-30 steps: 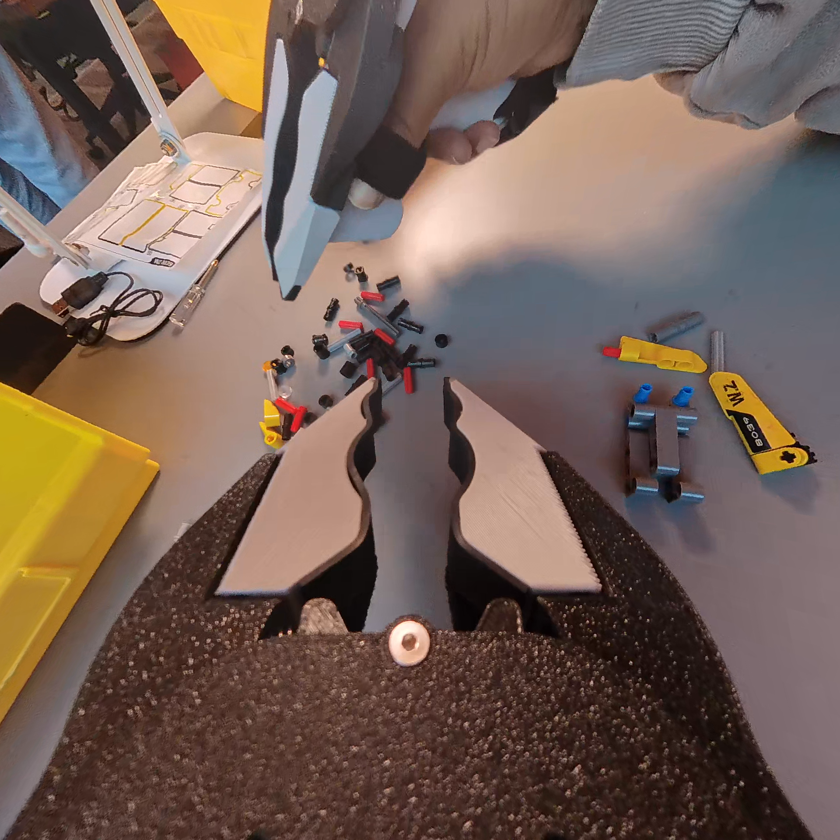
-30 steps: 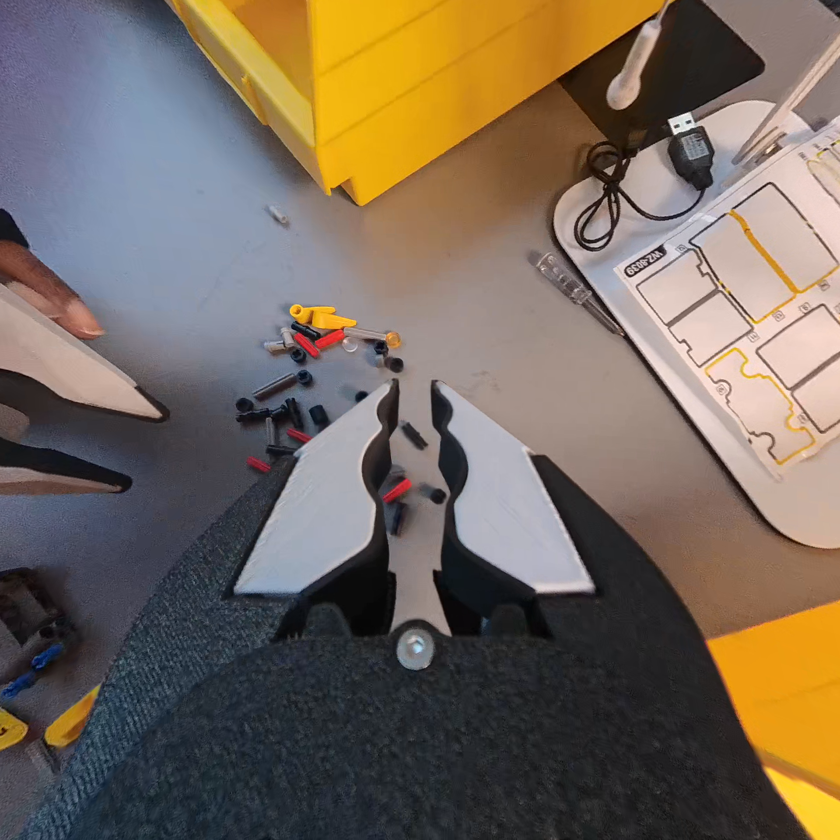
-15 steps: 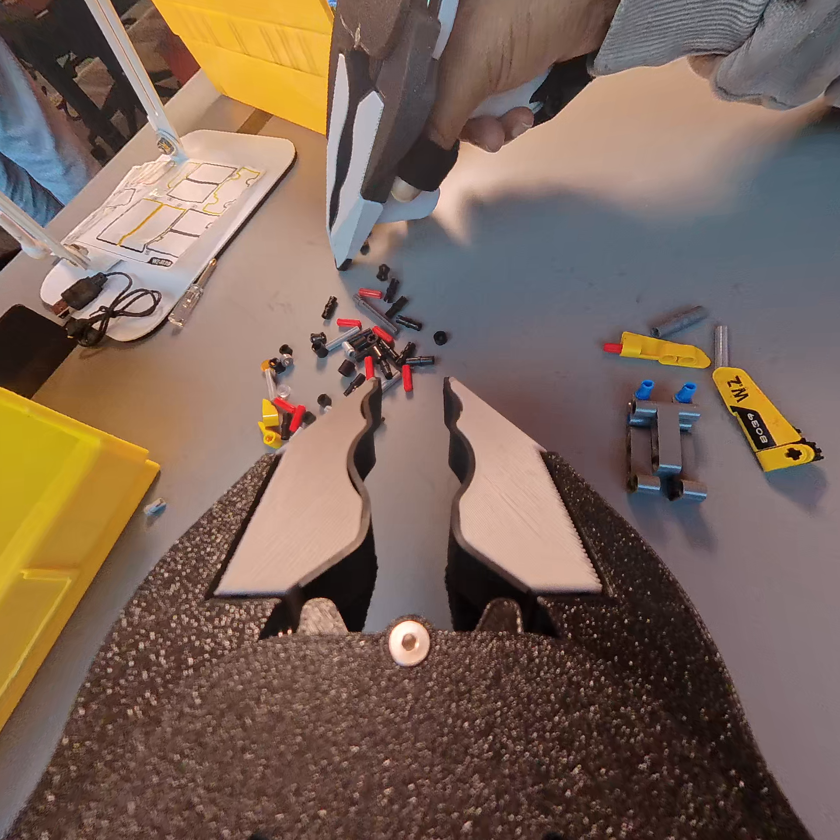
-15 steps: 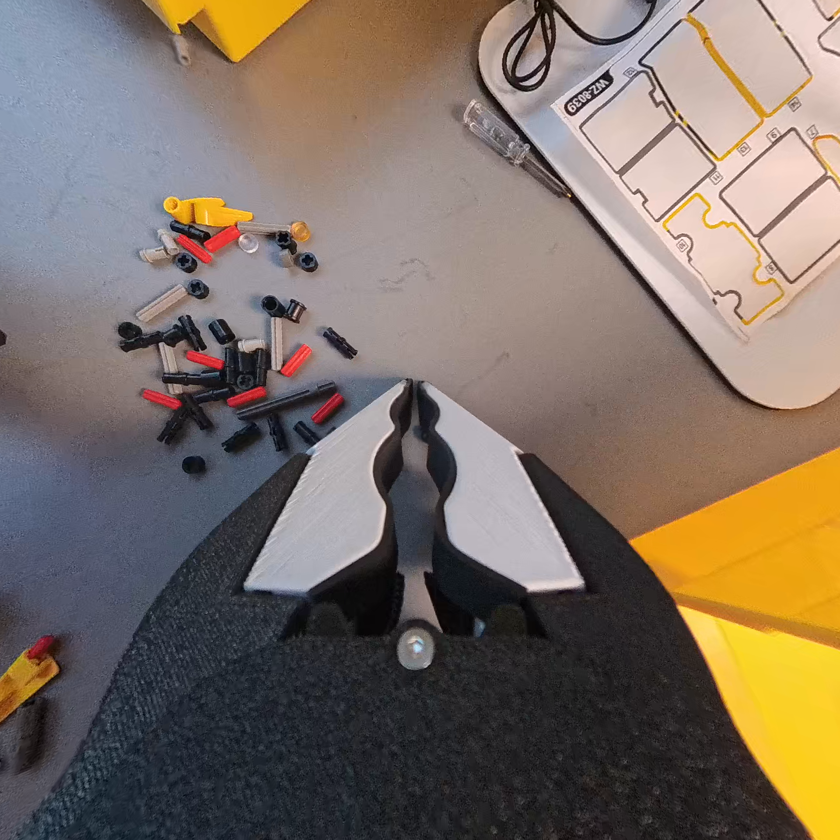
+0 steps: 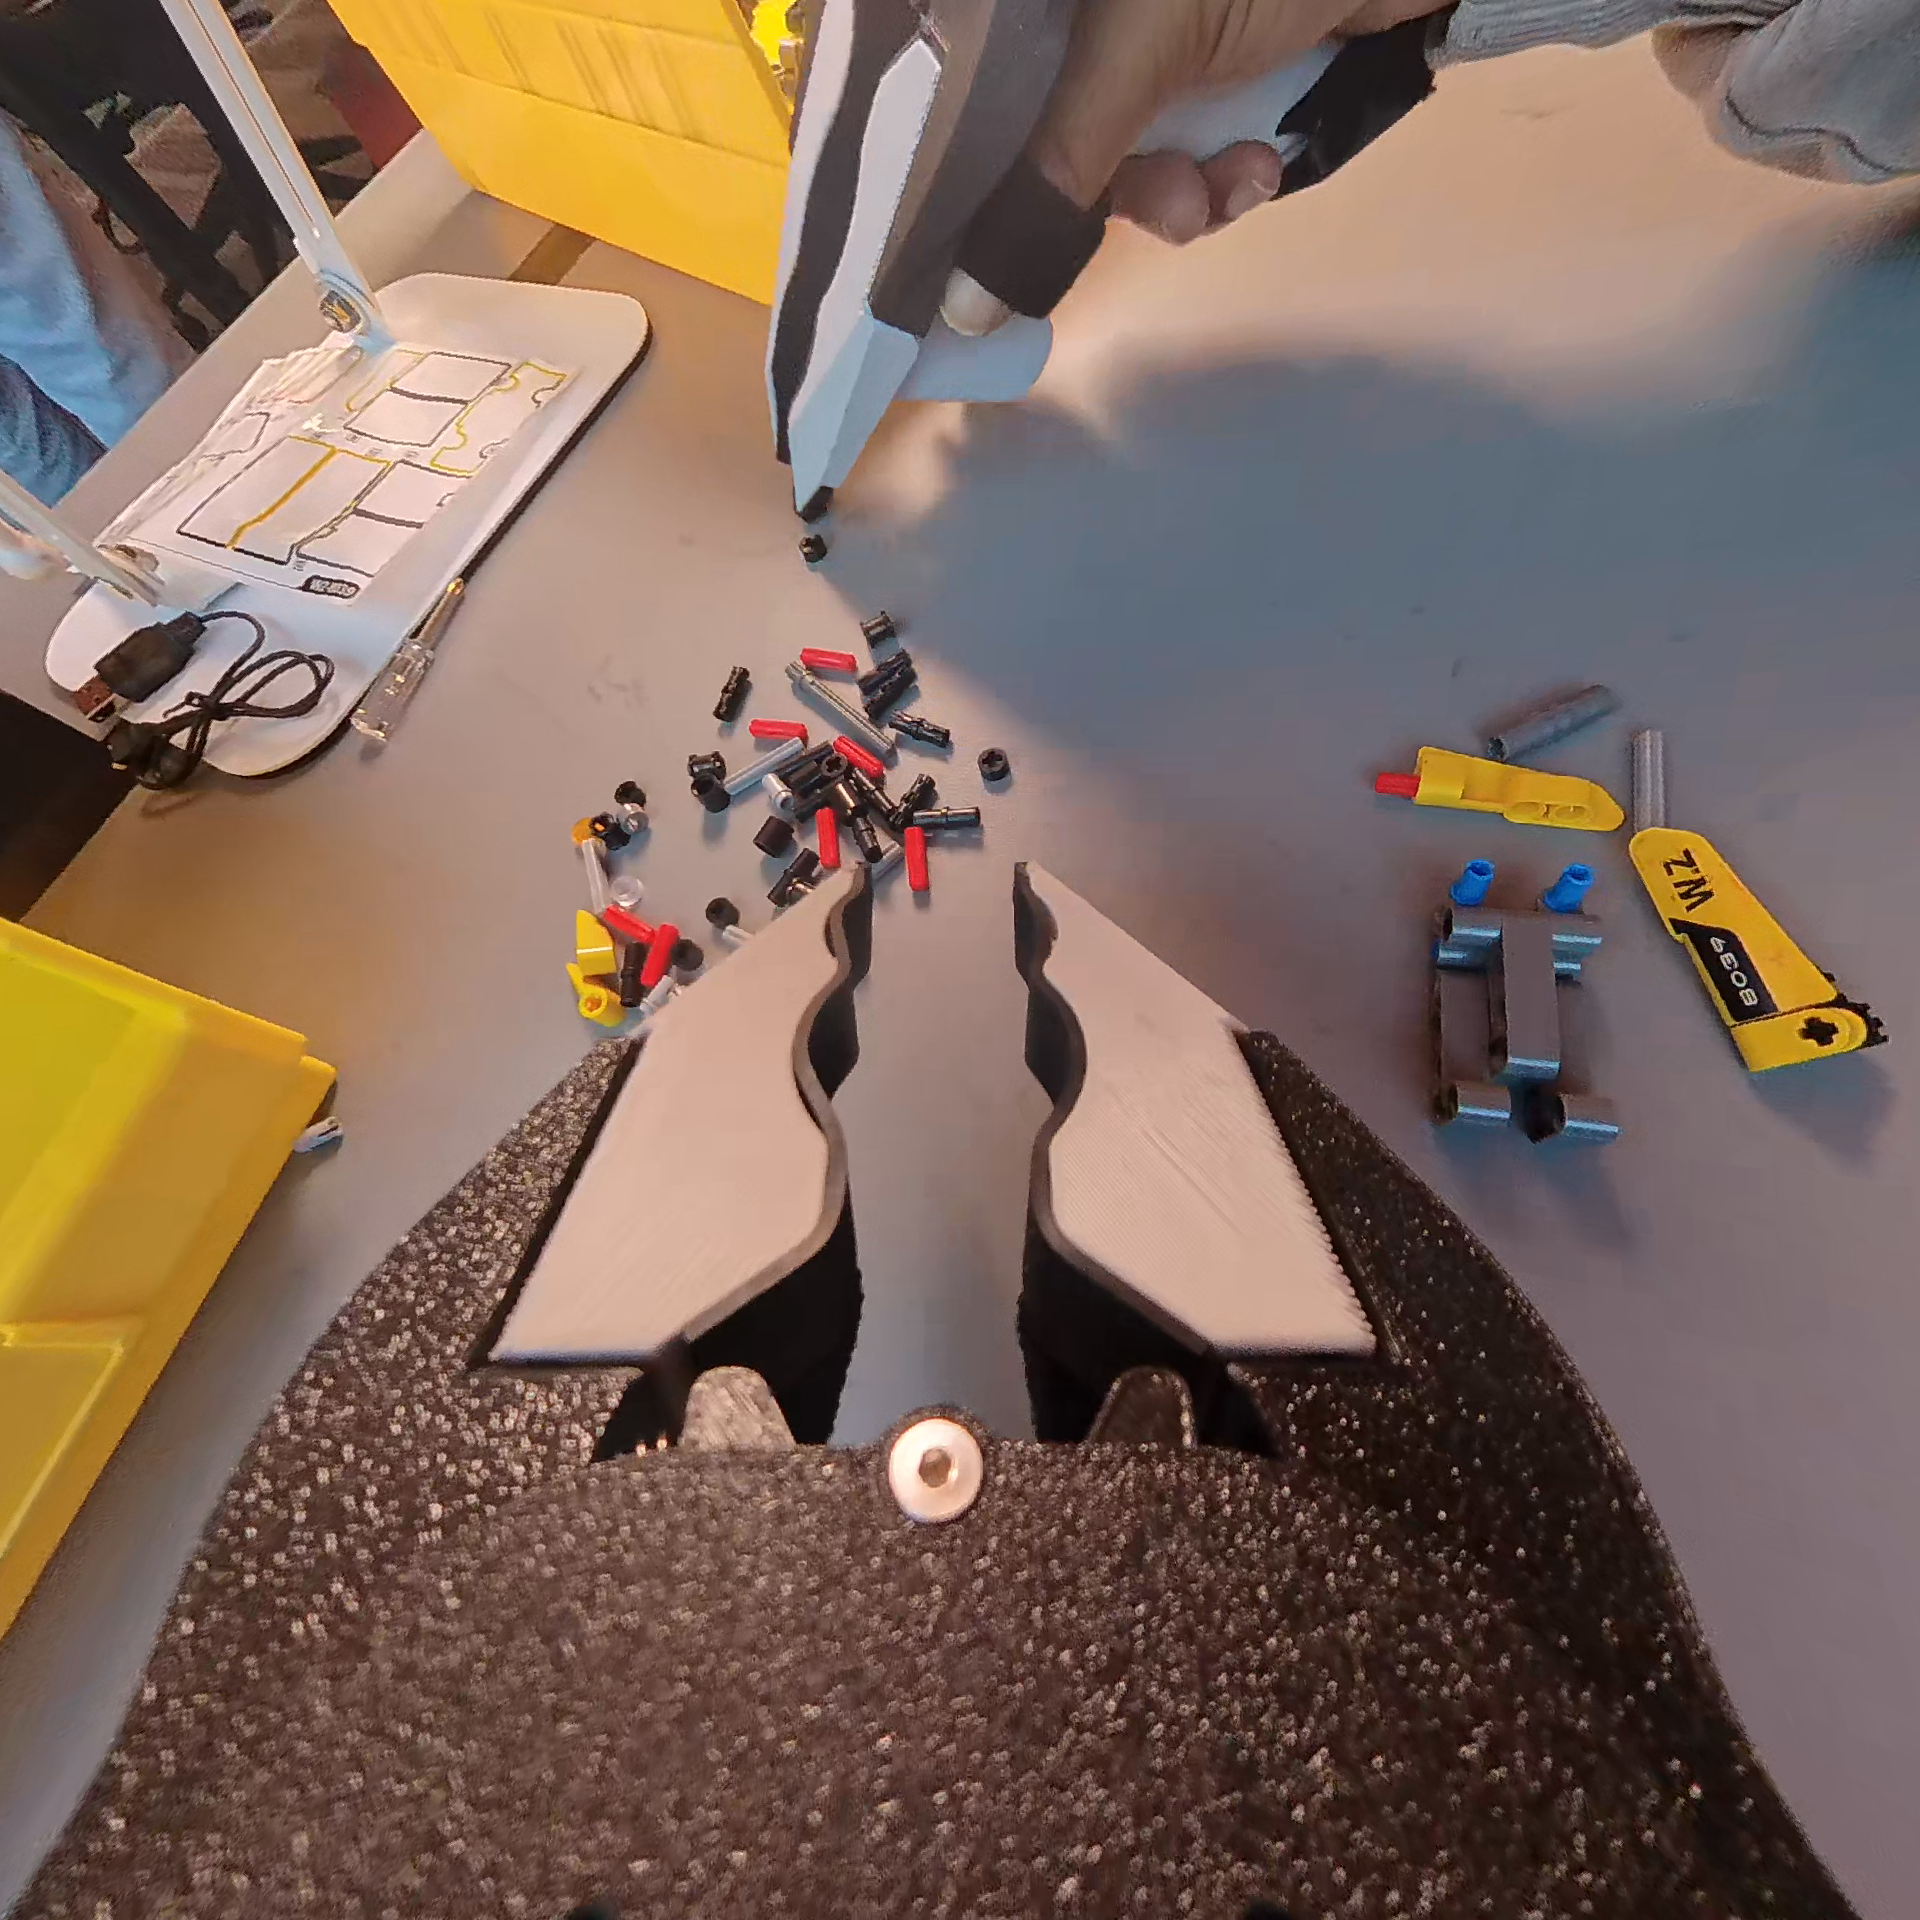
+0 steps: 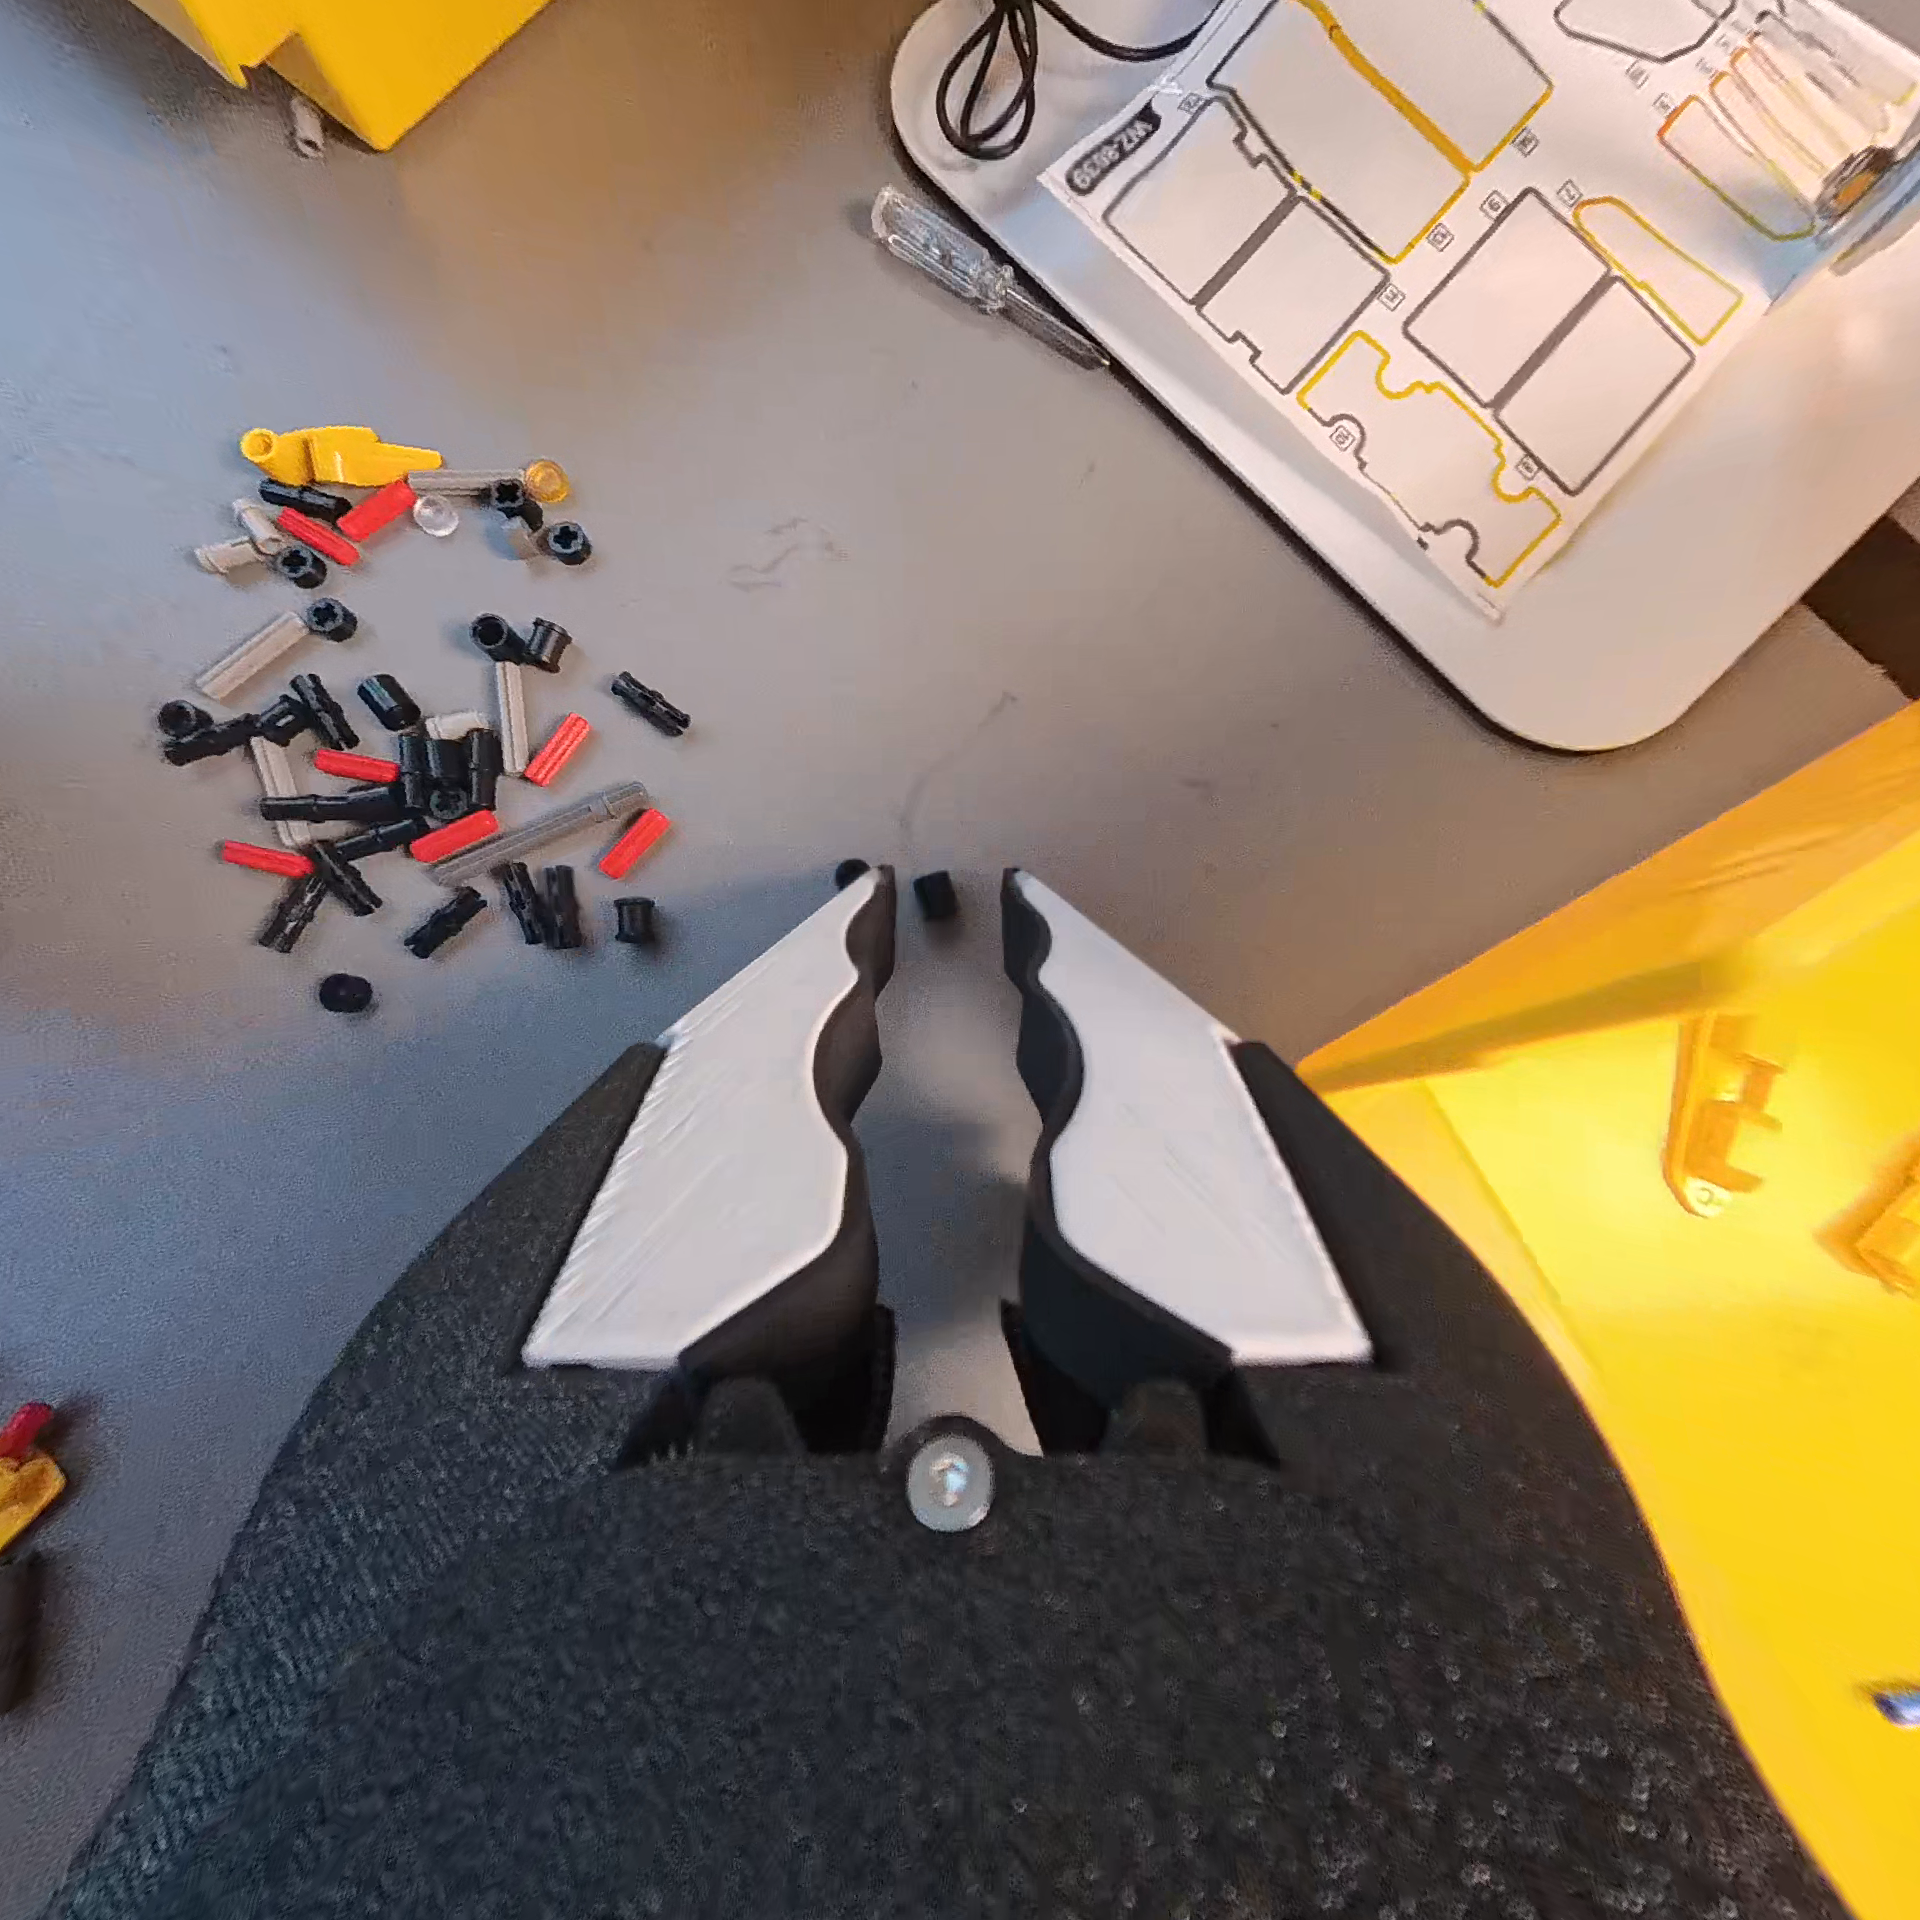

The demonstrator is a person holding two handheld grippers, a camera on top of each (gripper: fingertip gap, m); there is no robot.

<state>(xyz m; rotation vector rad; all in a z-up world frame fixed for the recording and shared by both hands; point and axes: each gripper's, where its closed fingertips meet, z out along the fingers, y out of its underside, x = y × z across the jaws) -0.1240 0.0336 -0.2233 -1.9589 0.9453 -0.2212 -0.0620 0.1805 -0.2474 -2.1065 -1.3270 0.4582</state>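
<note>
A pile of small black, red and grey pins (image 5: 831, 790) lies on the grey table just ahead of my left gripper (image 5: 940, 883), which is open and empty above the table. My right gripper (image 6: 948, 883) is open. A small black pin (image 6: 935, 896) sits between its tips, not pinched, and another black piece (image 6: 850, 873) lies by the left tip. The pile (image 6: 416, 769) is to its left. In the left wrist view the right gripper (image 5: 821, 488) points down beyond the pile, over a black piece (image 5: 814, 545).
A grey assembly with blue pins (image 5: 1517, 997) and two yellow panels (image 5: 1507, 800) (image 5: 1745, 956) lie right of the pile. Yellow bins stand at the left (image 5: 104, 1143), the back (image 5: 582, 104) and beside my right gripper (image 6: 1662, 1299). A white lamp base with a printed sheet (image 6: 1403, 312) and a clear screwdriver (image 6: 966, 260) lie nearby. There is about 15 cm between the tips of the two grippers.
My right gripper moved off the pile toward its far side, closed, then opened; a small black pin now lies between its tips. My left gripper has hardly moved.
</note>
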